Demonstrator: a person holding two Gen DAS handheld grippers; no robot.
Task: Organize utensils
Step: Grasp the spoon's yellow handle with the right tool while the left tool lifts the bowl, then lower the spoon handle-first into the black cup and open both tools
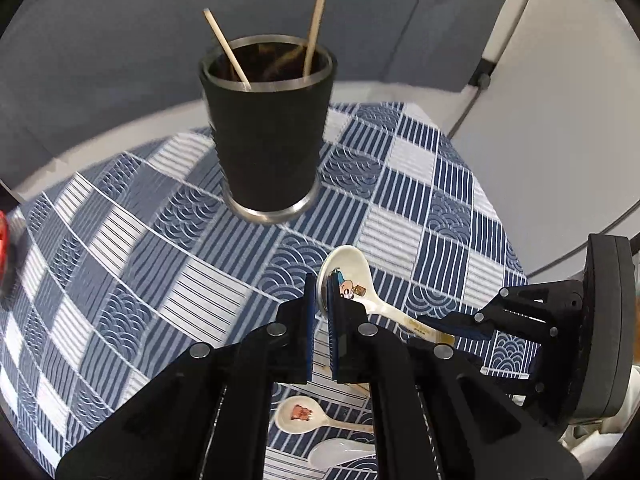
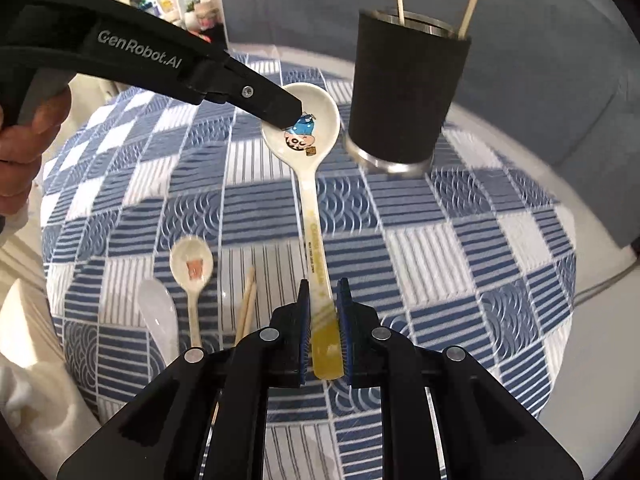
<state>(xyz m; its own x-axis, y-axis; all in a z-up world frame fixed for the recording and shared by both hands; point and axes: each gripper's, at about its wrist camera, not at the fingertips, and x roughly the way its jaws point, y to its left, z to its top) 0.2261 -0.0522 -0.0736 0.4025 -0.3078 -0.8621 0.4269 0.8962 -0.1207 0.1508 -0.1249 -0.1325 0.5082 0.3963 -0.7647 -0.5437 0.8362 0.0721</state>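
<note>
**Both grippers clamp one cartoon spoon above the checked cloth**

Left gripper (image 1: 319, 300) has its jaws pinched together on the rim of the bowl of the cartoon spoon (image 2: 308, 152). In the right wrist view that same gripper (image 2: 294, 118) reaches in from the upper left, with a person's hand (image 2: 24, 148) on its grip at the left edge. Right gripper (image 2: 323, 300) is clamped on the yellowish handle end of the same spoon, its blue pads pressing either side of the handle. So the spoon is held at both ends, bowl toward the far side, over the blue-and-white checked tablecloth (image 2: 460, 248).

On the far side of the cloth stands a black cup (image 1: 266, 136) with a metal rim and base, upright, and two chopsticks (image 1: 314, 32) lean inside it. Seen from the right wrist, the cup is to the right of the spoon's bowl and close to it.

On the near left of the cloth lie a smaller printed spoon (image 2: 192, 272), a plain white spoon (image 2: 158, 320) just beside it, and two more loose chopsticks (image 2: 247, 308) to their right.
</note>
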